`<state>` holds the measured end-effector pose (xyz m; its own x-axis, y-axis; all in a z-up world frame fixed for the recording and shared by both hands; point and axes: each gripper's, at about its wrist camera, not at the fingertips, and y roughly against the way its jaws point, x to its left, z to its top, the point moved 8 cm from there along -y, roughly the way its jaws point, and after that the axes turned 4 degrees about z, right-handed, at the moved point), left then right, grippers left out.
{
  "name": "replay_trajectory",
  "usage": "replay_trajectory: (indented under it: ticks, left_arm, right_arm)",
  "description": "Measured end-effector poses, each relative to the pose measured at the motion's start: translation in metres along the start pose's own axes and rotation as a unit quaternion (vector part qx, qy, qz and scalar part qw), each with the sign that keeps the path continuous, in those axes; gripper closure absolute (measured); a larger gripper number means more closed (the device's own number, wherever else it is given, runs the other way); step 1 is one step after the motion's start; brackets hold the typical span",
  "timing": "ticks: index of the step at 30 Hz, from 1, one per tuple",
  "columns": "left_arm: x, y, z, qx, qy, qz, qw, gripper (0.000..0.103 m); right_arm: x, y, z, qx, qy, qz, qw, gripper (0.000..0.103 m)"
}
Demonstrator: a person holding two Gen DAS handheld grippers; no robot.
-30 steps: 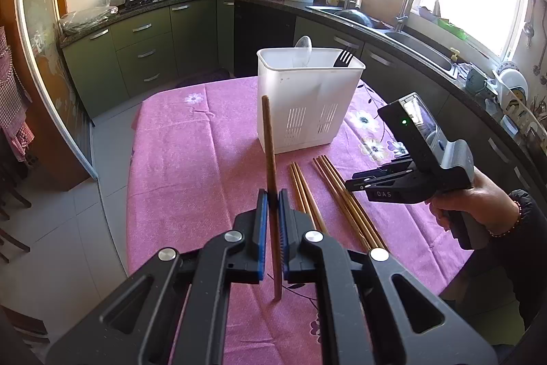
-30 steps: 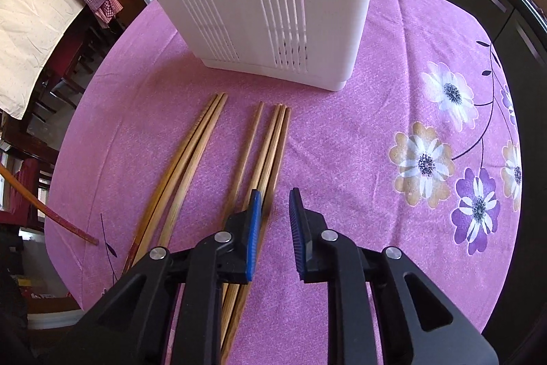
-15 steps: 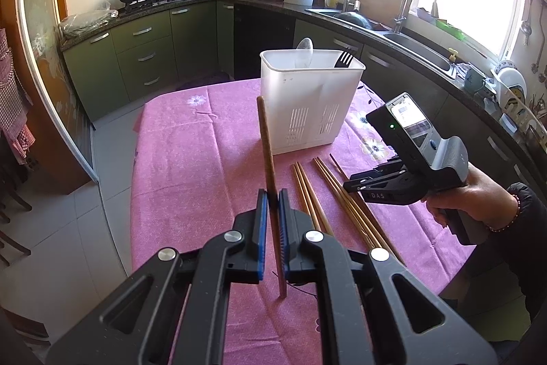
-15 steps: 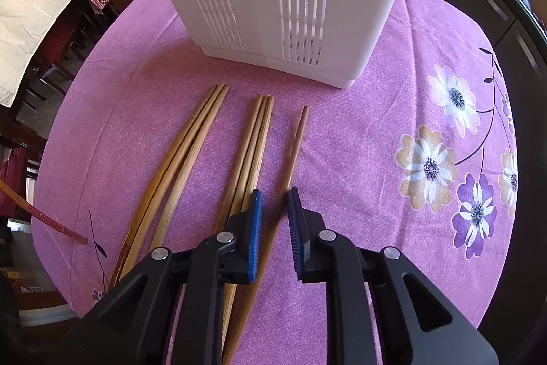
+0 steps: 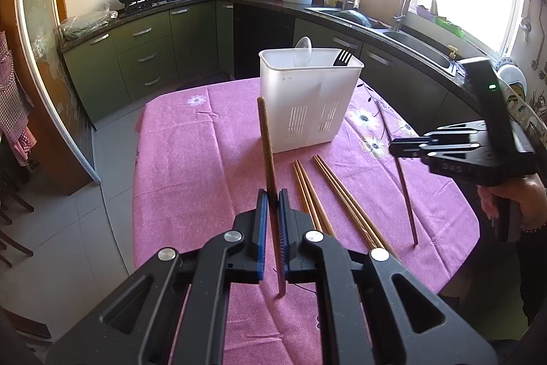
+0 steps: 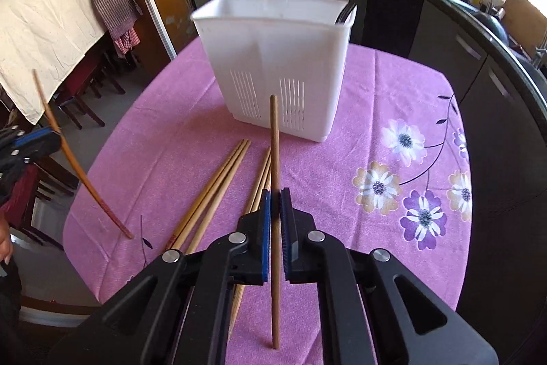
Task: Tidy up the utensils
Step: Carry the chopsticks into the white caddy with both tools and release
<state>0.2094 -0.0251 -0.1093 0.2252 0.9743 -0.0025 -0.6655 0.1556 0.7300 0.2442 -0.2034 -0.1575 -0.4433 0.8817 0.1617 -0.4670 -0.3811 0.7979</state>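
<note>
Your right gripper (image 6: pixel 272 221) now lifted, fingers clamped on a chopstick (image 6: pixel 274 159), left gripper (image 5: pixel 270 211) still pinching another chopstick (image 5: pixel 266 142), loose chopsticks (image 5: pixel 328 194) mid-tabletop before white caddy (image 5: pixel 307 98).

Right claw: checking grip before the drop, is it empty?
No, the right claw is shut on a chopstick lifted off the table.

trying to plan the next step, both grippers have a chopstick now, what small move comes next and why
Probably carry the right gripper forward over the white caddy and lower its chopstick in. It is clamped and off the pink tablecloth, the caddy's top is open, and the left gripper holds its own chopstick, clear of that path.
</note>
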Motion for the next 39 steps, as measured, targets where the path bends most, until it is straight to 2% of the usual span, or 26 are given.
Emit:
replay_trajectory:
  ticks: [4,13,31,39]
  left_arm:
    - [-0.001,0.003,-0.002,-0.003,-0.004,0.003,1.0,0.096]
    - [-0.004,0.014,-0.007,-0.011,-0.011,0.006,0.9999,0.096]
    - [-0.006,0.025,-0.004,-0.018,-0.02,0.015,0.9995,0.097]
    - [-0.009,0.026,0.004,-0.02,-0.025,0.011,0.9994,0.097]
  right_arm:
    - [0.001,0.043,-0.014,-0.044,0.005,-0.003,0.999,0.096]
    - [-0.002,0.089,-0.049,-0.079,-0.003,0.003,0.997,0.096]
    - [-0.002,0.098,-0.049,-0.086,-0.003,0.009,0.996,0.096]
    - [0.002,0.101,-0.039,-0.089,0.004,0.011,0.996,0.096]
